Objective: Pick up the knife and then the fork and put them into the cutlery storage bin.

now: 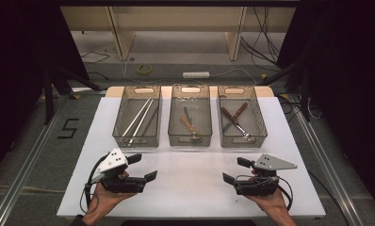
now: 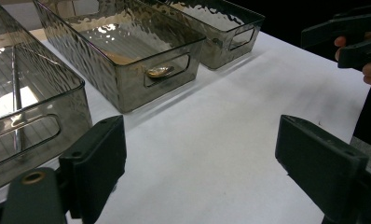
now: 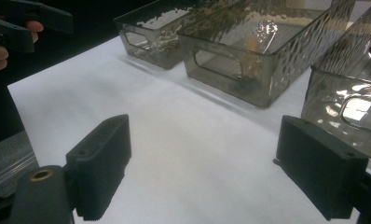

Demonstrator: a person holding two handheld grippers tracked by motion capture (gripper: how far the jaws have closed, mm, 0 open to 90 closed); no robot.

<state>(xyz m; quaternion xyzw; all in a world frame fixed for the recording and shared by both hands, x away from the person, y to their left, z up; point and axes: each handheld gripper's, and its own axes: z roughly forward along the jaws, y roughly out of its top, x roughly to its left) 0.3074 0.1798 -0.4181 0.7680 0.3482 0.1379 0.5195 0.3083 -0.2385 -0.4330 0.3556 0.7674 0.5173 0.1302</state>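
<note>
High view: L gripper [image 1: 142, 167] and R gripper [image 1: 236, 170] hovering over bare white table [image 1: 190, 188], jaws spread, nothing held. Chopsticks [image 1: 138, 117] in left bin [image 1: 137, 116], spoons [image 1: 190, 125] in mid bin [image 1: 190, 115], forks [image 1: 235, 117] in right bin [image 1: 241, 116]. Looks sorted, nothing left out.

L gripper view: jaws wide apart, spoon bowl [image 2: 159, 71] behind bin handle.

R gripper view: jaws wide apart, empty.

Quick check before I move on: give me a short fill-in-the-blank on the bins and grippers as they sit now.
1. The number of clear bins in a row on the white table is ____.
2. The long pale sticks lie in the ____ bin of the row.
3. Both the left gripper and the right gripper have their jaws ____.
4. The utensils with dark red-brown handles lie in the ____ bin.

Missing words: three; left; open; right
</note>
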